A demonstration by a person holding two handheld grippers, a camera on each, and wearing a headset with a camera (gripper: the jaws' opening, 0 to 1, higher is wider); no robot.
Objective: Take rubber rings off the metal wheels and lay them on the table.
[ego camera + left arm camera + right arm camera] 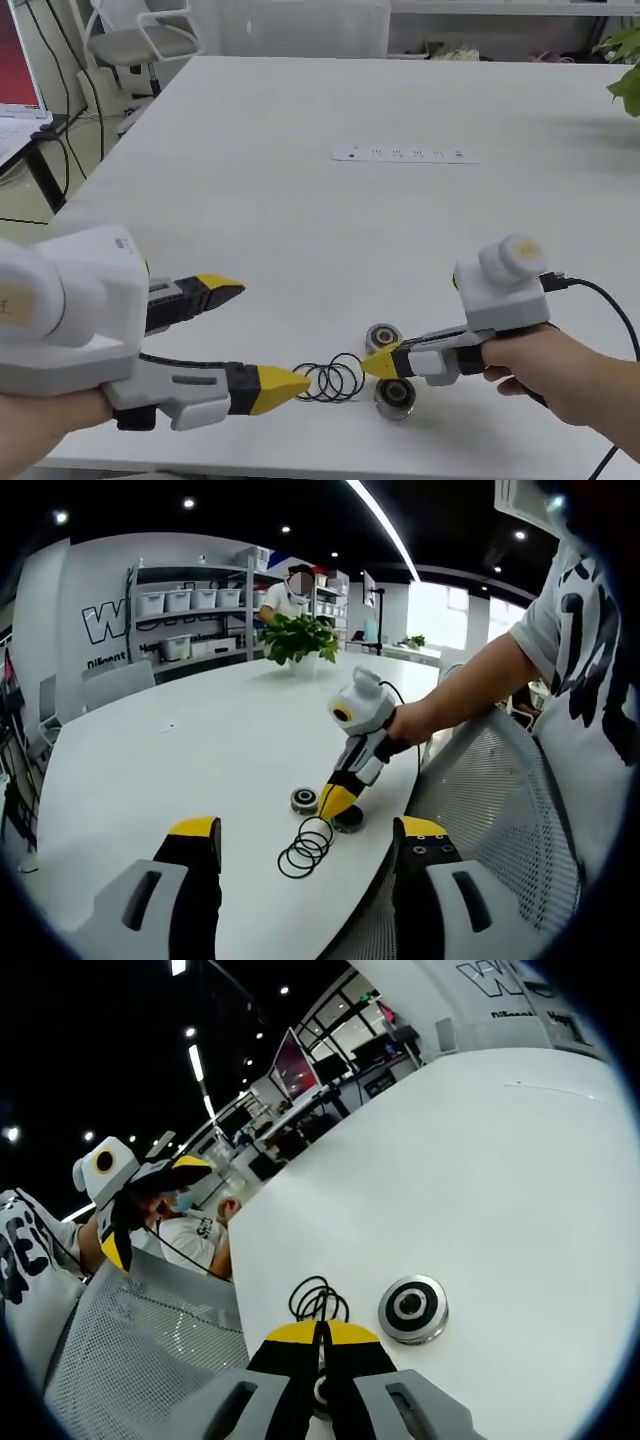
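Observation:
Several loose black rubber rings (334,381) lie overlapped near the table's front edge. One metal wheel (382,338) sits just behind them and a second wheel (395,396) lies in front of it. My right gripper (372,365) is shut, its yellow tips low between the two wheels and reaching the right edge of the rings; I cannot tell whether a ring is pinched. In the right gripper view the shut gripper (320,1328) meets the rings (318,1300) beside a wheel (412,1308). My left gripper (272,335) hangs open left of the rings, holding nothing.
The white table (300,200) stretches far back with a small printed strip (404,155) on it. A potted plant (298,640) stands at the table's far end. A mesh chair (480,810) sits by the near edge. A cable (605,300) trails from my right gripper.

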